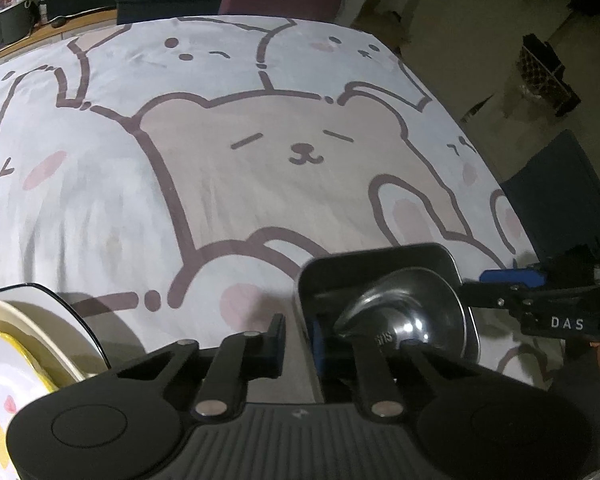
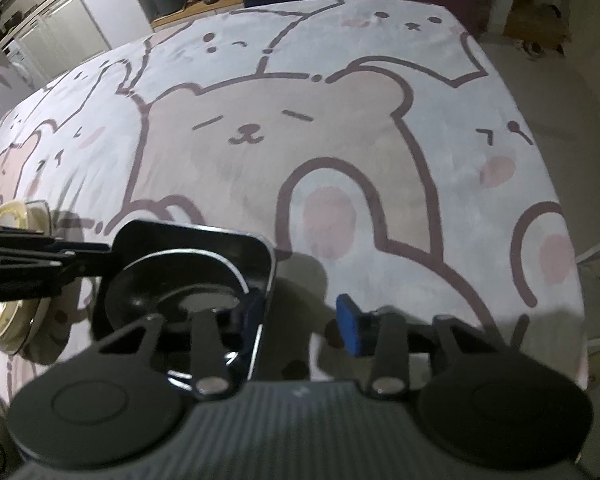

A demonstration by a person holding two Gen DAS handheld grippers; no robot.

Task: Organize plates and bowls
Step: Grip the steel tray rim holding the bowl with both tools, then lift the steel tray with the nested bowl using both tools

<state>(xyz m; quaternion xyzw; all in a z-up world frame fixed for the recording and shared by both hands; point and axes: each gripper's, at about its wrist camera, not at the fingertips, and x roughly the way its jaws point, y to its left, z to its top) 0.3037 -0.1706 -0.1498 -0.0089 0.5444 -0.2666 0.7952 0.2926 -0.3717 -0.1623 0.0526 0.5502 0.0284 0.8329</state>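
Grippers flank a steel tray (image 1: 440,256) (round bowl (image 1: 412,312) inside): left gripper (image 1: 296,340) clamps its near wall, right gripper (image 2: 300,316) straddles its rim, jaws apart.

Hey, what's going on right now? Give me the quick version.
Left gripper astride black tray wall, jaws nearly closed, contact unclear. Right gripper astride opposite wall, jaws open. Metal bowl inside tray. Plates aside, nothing blocking.
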